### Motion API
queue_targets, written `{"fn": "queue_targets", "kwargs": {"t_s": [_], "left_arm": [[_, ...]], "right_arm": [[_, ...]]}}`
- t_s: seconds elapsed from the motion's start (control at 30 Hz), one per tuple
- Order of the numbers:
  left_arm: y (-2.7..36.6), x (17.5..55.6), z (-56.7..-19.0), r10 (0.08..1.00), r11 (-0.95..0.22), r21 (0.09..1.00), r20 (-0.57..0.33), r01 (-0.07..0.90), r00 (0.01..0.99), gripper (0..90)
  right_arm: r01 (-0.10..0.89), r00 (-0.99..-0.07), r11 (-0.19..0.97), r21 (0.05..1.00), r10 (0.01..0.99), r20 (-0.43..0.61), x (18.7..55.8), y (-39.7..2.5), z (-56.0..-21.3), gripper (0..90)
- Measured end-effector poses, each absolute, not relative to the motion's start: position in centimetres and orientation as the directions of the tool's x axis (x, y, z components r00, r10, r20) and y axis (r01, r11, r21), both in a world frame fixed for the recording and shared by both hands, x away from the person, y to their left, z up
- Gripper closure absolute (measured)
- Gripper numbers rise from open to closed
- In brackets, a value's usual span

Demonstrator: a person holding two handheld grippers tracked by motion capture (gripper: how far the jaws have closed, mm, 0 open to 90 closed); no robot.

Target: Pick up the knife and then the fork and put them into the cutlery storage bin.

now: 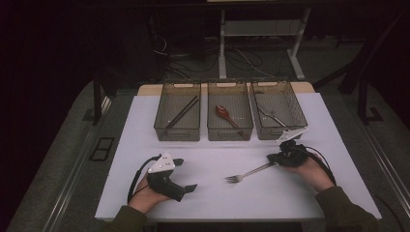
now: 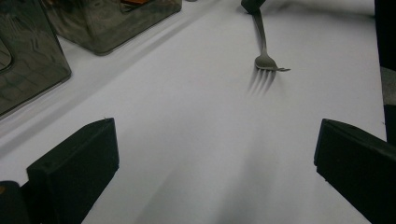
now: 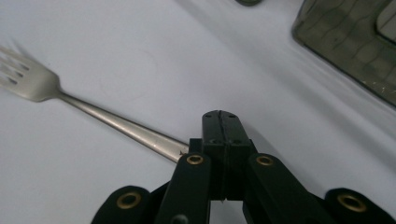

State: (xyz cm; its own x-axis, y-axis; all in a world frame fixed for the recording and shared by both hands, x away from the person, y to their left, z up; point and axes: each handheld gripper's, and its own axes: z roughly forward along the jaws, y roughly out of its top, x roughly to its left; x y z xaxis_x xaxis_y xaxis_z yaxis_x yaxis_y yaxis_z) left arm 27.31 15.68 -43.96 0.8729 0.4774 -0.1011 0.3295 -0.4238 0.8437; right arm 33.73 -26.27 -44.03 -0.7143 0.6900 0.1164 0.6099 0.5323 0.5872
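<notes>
We see three bins (image 1: 230, 118) in a row at the far desk (image 1: 145, 125); the fork (image 1: 246, 173) lies nearer, right of centre.

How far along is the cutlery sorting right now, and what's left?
Looks done: chopsticks lie in the left bin, a wooden spoon in the middle bin, and a metal utensil in the right bin. In hand: the right gripper is shut on the fork handle. The left gripper waits open. Left: probably carrying the fork to the right bin.
</notes>
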Motion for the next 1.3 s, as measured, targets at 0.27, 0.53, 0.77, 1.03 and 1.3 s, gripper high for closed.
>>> {"fn": "queue_targets", "kwargs": {"t_s": [0.27, 0.53, 0.77, 1.03, 1.3], "left_arm": [[15.7, 27.2, -43.9, 0.473, -0.423, 0.845, -0.103, 0.328, 0.875, 0.0], [15.6, 27.2, -43.9, 0.471, -0.424, 0.845, -0.102, 0.326, 0.876, 0.0], [15.6, 27.2, -43.9, 0.471, -0.424, 0.845, -0.102, 0.327, 0.876, 0.0], [15.6, 27.2, -43.9, 0.471, -0.425, 0.844, -0.103, 0.327, 0.876, 0.0], [15.5, 27.2, -43.9, 0.473, -0.424, 0.844, -0.103, 0.328, 0.875, 0.0]], "right_arm": [[0.603, -0.733, 0.565, 0.563, 0.671, 0.111, 32.7, -26.3, -43.8, 89.0], [0.6, -0.75, 0.588, 0.542, 0.65, 0.126, 31.3, -26.6, -43.6, 89.0], [0.585, -0.768, 0.609, 0.536, 0.629, 0.124, 30.4, -26.7, -43.6, 89.0], [0.569, -0.769, 0.567, 0.596, 0.624, 0.141, 30.4, -27.1, -42.6, 61.6], [0.534, -0.801, 0.568, 0.626, 0.578, 0.157, 30.7, -26.3, -41.5, 39.0]]}}
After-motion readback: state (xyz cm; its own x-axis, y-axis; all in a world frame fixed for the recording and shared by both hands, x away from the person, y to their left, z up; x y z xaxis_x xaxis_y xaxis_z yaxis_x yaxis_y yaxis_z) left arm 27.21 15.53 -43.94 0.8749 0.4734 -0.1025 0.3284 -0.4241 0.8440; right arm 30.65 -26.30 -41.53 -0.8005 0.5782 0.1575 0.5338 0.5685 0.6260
